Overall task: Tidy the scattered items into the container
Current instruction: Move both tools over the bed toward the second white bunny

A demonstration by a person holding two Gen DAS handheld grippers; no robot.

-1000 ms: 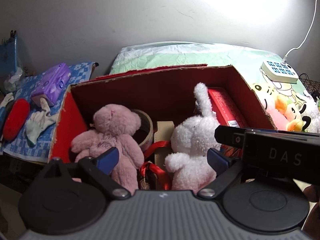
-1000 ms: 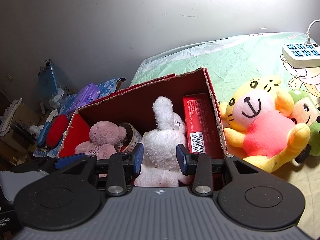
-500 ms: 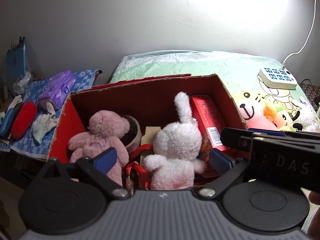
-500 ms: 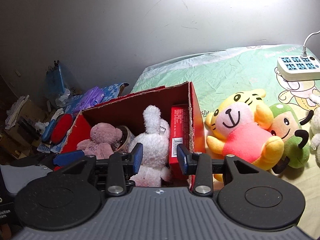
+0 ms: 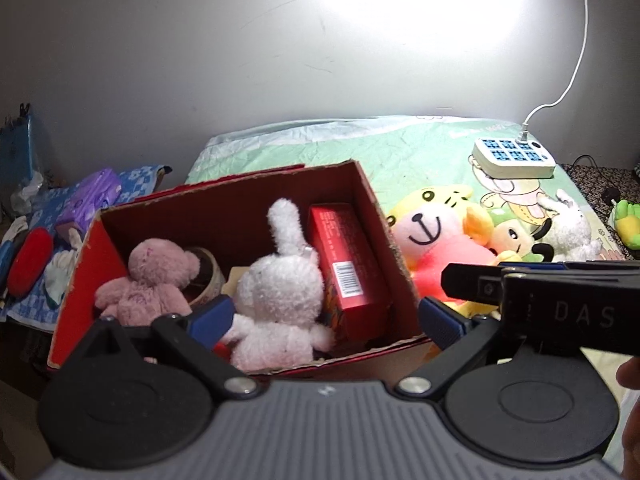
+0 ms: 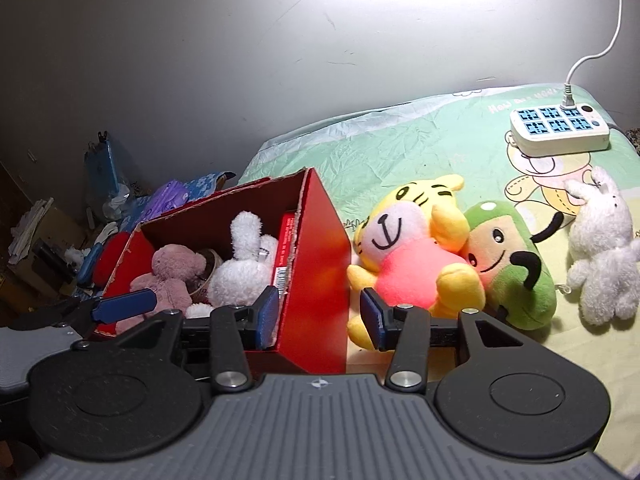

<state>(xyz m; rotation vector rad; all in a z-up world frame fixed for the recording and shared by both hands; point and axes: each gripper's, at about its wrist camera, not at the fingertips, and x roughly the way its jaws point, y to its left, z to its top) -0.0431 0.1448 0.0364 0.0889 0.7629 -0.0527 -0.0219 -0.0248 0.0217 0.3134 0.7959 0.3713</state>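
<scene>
A red cardboard box (image 5: 240, 216) holds a pink bear (image 5: 154, 280), a white bunny (image 5: 280, 292), a red carton (image 5: 344, 264) and a tape roll (image 5: 208, 276). My left gripper (image 5: 324, 318) stands open and empty just above the box's near rim. In the right wrist view the box (image 6: 316, 260) sits at the left. A yellow tiger plush (image 6: 408, 248), a green plush (image 6: 508, 264) and a small white plush (image 6: 604, 248) lie on the bed beside it. My right gripper (image 6: 319, 314) is open and empty, over the box's right corner, short of the tiger.
A white power strip (image 6: 560, 128) with its cable lies at the back of the green bed sheet (image 6: 400, 144). Left of the box, a blue cloth (image 5: 80, 200) carries a purple pack, a red pouch and socks. A grey wall stands behind everything.
Both grippers have pulled back and up from the box. The right view has swung right, so the plush toys on the bed now fill it. Nothing was gripped.
</scene>
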